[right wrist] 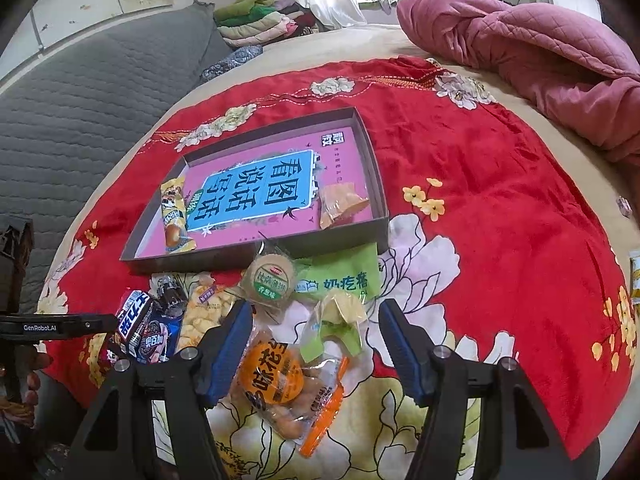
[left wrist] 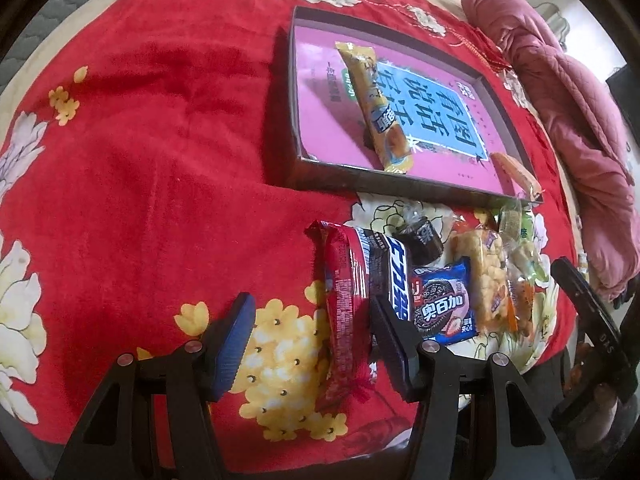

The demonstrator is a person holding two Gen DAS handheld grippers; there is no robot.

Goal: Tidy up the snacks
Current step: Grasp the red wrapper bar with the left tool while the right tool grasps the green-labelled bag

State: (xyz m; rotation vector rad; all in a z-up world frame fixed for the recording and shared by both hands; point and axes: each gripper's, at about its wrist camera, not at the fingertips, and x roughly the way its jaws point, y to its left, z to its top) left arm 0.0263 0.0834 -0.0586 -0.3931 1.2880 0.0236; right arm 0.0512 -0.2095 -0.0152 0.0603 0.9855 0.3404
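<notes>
A shallow dark box (left wrist: 332,174) (right wrist: 256,254) with a pink printed bottom lies on the red flowered cloth (left wrist: 160,160). In it are a yellow bar pack (left wrist: 380,112) (right wrist: 174,216) and an orange packet (right wrist: 340,202). My left gripper (left wrist: 312,336) is open low over a long red pack (left wrist: 344,312), which lies between the fingers, close to the right one. My right gripper (right wrist: 316,344) is open over an orange round-label bag (right wrist: 276,376) and a green-and-yellow packet (right wrist: 336,320). No pad presses on anything.
Loose snacks lie before the box: a blue cookie pack (left wrist: 444,304), a black-wrapped cake (left wrist: 420,240), a yellow puffed bar (left wrist: 488,276), a round biscuit (right wrist: 270,280), a green sachet (right wrist: 344,278). A pink quilt (right wrist: 520,48) is at the right and a grey mat (right wrist: 80,100) at the left.
</notes>
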